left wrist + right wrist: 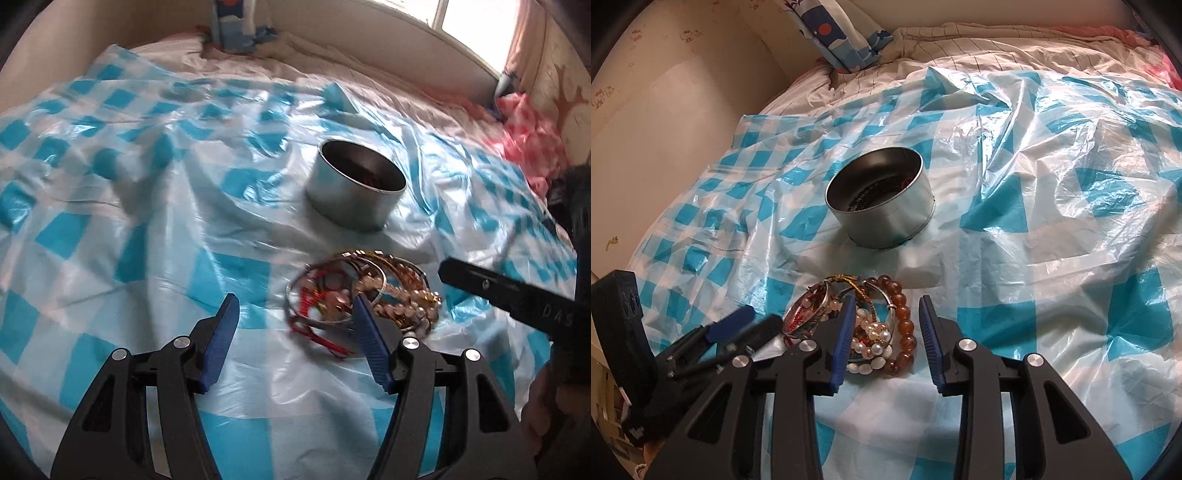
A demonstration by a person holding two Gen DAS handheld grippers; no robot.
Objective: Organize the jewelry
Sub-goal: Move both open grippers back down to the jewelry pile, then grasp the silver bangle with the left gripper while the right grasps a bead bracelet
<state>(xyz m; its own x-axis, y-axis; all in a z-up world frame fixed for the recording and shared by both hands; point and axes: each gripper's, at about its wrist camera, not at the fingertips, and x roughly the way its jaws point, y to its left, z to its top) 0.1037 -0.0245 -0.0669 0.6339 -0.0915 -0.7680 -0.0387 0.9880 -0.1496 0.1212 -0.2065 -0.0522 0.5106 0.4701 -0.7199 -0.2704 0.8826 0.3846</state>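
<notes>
A bed fills both views, its pale striped sheet [960, 48] covered by a crinkled blue-and-white checked plastic sheet [1052, 177], with a cream wall on the left and a bright window [476, 22] at the far right of the left wrist view. A patterned blue cushion [842, 33] leans at the far edge, and pink cloth [528, 136] is bunched at the right. A round metal tin [882, 206] stands upright and open near the middle of the plastic; something dark and a little red lies inside, too dim to name. Just nearer than the tin lies the jewelry pile [864, 325]: amber beads [905, 321], pearl strands, metal bangles and red cord tangled together. The left gripper [295, 321] has its blue-padded jaws standing wide with nothing between them, its right pad at the near left edge of the pile. The right gripper [888, 325] is spread moderately, its jaws straddling the amber beads and pearls without pressing on them. Each gripper shows at the edge of the other's view.
</notes>
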